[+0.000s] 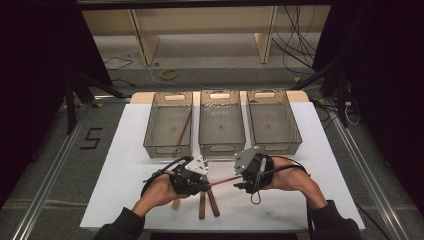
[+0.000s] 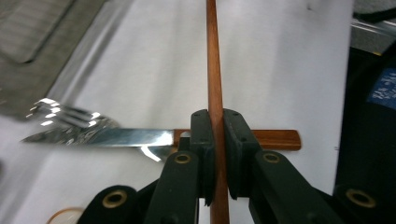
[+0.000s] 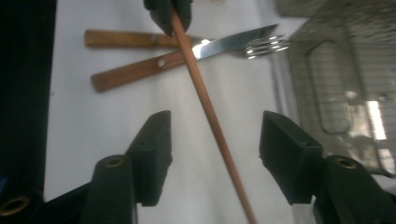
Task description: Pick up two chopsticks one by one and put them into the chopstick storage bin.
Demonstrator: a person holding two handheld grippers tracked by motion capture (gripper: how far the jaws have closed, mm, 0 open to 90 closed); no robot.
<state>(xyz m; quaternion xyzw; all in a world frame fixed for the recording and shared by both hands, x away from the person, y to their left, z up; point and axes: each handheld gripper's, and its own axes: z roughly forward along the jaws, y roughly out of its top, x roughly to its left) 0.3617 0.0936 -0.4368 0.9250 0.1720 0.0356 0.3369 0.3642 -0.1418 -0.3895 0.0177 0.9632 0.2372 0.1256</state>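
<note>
- left gripper (image 2: 215,154): jaws clamped flat on a thin wooden chopstick (image 2: 215,70), which runs up between the pads toward 12 o'clock in the left gripper view.
- right gripper (image 3: 212,158): jaws stand wide apart; the chopstick passes between them with neither pad pressing on it.
- chopstick position: in the high view it bridges the two grippers low over the white table (image 1: 125,150), at 6 o'clock from the middle bin (image 1: 222,125).
- step in hand, as judged: hand-over, with the left gripper now carrying the stick.
- next move likely calls for backing the right gripper clear, then carrying the stick toward the left bin (image 1: 169,125) at 11 o'clock, where another chopstick (image 1: 183,131) lies.
- knife (image 3: 187,58) and fork (image 3: 266,45) lie crossed on the table beneath.
- hard to make out: the stick's near end is cut off; the fork tines are blurred by glare.
</note>
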